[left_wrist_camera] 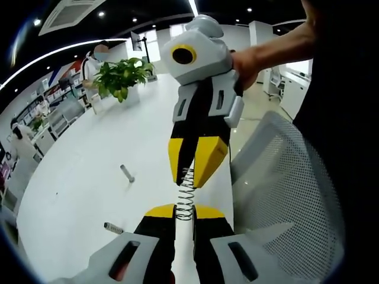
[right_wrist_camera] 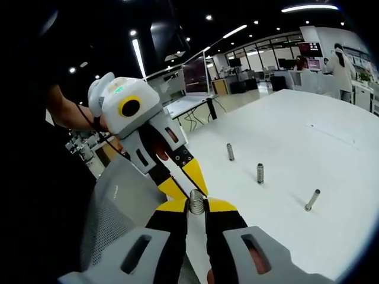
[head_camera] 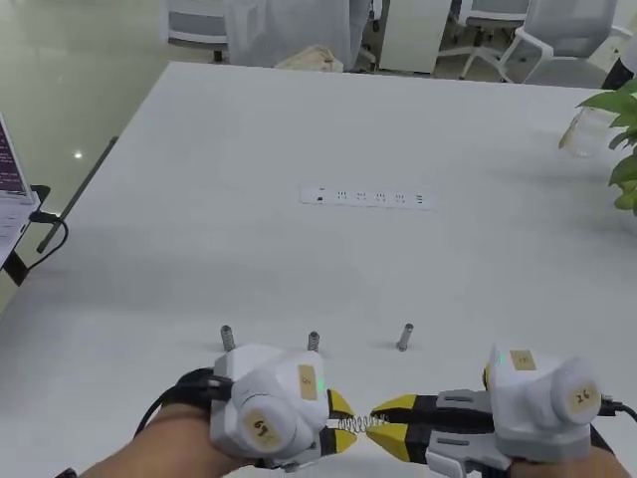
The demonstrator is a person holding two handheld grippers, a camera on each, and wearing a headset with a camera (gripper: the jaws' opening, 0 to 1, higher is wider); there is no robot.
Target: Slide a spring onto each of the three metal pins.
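Three metal pins stand near the table's front edge. The left pin (head_camera: 227, 339) and the middle pin (head_camera: 314, 342) each carry a spring. The right pin (head_camera: 404, 338) is bare and leans a little. A loose spring (head_camera: 358, 425) hangs level between my two grippers, just in front of the pins. My left gripper (head_camera: 343, 426) is shut on one end of it and my right gripper (head_camera: 383, 426) on the other. In the left gripper view the spring (left_wrist_camera: 185, 198) runs from my own tips up into the right gripper (left_wrist_camera: 192, 174). The right gripper view shows the spring (right_wrist_camera: 196, 204) end-on.
A recessed power strip (head_camera: 368, 196) lies mid-table beyond the pins. A potted plant (head_camera: 622, 129) stands at the right edge, a laptop (head_camera: 8, 189) and a cable (head_camera: 50, 234) at the left. Office chairs (head_camera: 557, 35) are behind the table; a mesh chair (left_wrist_camera: 284, 189) is close by me.
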